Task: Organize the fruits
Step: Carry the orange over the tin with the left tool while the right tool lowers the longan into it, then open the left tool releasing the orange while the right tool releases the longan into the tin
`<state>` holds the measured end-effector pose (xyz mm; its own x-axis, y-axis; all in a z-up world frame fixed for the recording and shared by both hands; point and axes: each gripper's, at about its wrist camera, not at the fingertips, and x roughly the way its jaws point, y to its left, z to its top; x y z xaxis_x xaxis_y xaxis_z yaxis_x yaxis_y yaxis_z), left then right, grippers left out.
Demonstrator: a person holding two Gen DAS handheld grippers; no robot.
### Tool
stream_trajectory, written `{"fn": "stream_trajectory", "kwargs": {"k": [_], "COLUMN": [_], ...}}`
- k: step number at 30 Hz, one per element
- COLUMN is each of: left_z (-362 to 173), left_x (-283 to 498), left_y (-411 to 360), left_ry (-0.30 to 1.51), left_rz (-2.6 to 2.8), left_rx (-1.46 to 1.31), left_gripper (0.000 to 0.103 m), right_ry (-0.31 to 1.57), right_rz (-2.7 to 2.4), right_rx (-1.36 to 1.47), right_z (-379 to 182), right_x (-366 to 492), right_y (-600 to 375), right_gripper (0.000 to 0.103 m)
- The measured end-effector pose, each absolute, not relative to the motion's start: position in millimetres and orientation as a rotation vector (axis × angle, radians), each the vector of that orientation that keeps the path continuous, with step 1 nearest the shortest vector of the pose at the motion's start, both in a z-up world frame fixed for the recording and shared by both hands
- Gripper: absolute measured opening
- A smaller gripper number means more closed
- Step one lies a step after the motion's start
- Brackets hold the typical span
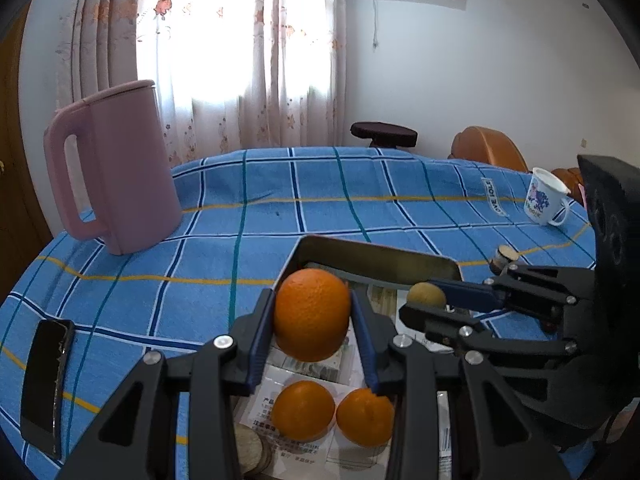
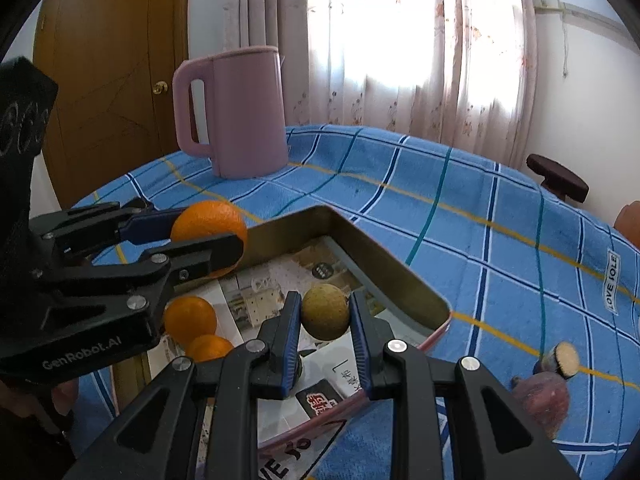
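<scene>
The left gripper (image 1: 313, 320) is clamped on a large orange (image 1: 312, 314), both blue pads pressed against its sides, held above the open rectangular tin (image 1: 376, 258). The right gripper (image 2: 325, 320) is clamped on a small round yellow-green fruit (image 2: 325, 312), also over the tin, near its far right corner. Two smaller oranges (image 1: 303, 410) (image 1: 365, 416) lie touching each other on the printed paper lining (image 2: 276, 276) of the tin floor, below the left gripper's load.

The tin's far wall stands upright just beyond both fruits, and its rounded right corner (image 2: 442, 308) sits close beside the right gripper's outer finger. Inside the tin, the lining between the two lying oranges and the far wall is bare. Beyond the tin the blue checked tablecloth (image 1: 280, 216) runs open to the table's far edge, with a pink kettle (image 1: 114, 168) standing well off to the left.

Only the left wrist view shows a dark phone (image 1: 46, 388) lying near the table's left edge, a white printed mug (image 1: 546, 198) far right, and round biscuit-like discs (image 1: 252, 452) at the tin's near end. Only the right wrist view shows a reddish-brown fruit (image 2: 542, 400) on the cloth right of the tin, a small cut-faced piece (image 2: 562, 360) just behind it, and a wooden door (image 2: 112, 80) behind the kettle
</scene>
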<state>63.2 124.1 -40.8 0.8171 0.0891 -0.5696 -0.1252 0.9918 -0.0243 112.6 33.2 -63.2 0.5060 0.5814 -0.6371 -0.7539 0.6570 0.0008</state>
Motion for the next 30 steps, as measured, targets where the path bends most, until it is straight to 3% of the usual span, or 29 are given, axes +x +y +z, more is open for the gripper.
{"fn": "stream_trajectory", "kwargs": {"k": [5,7,9,11,21,24,30], "left_z": [-37.2,-34.7,-31.3,-27.8,-17.1,-17.3,-24.7], "left_x": [59.8,58.0,54.8,49.4,39.6,40.4,50.0], "left_y": [125.4,124.6,124.4,124.0,76.3,53.0,9.2], "left_ry": [0.583,0.575,0.555,0.529,0.497,0.498,0.533], "left_rz": [0.127,0.128,0.149,0.154,0.049,0.009,-0.060], "left_rx": [-0.063,-0.062,-0.067,-0.078,-0.041,-0.014,0.041], "left_gripper": [0.046,0.052,0.074,0.081,0.081,0.090,0.092], "right_ry": [0.671,0.667,0.650,0.622,0.608,0.644,0.735], "right_rz": [0.823,0.811,0.805,0.794,0.608,0.527,0.546], "right_rx": [-0.295,-0.295,-0.274,-0.269,-0.212,-0.201,-0.180], "right_z": [-69.1,-68.6,-65.1,-59.7,-43.9,-50.9,-68.3], "right_x": [111.0,109.4,105.1,97.6,77.0,75.8,77.7], "right_y": [34.8,33.2,27.1,17.0,-107.6,-149.2,-178.2], "right_gripper": [0.026,0.032,0.049,0.053,0.053,0.053,0.053]}}
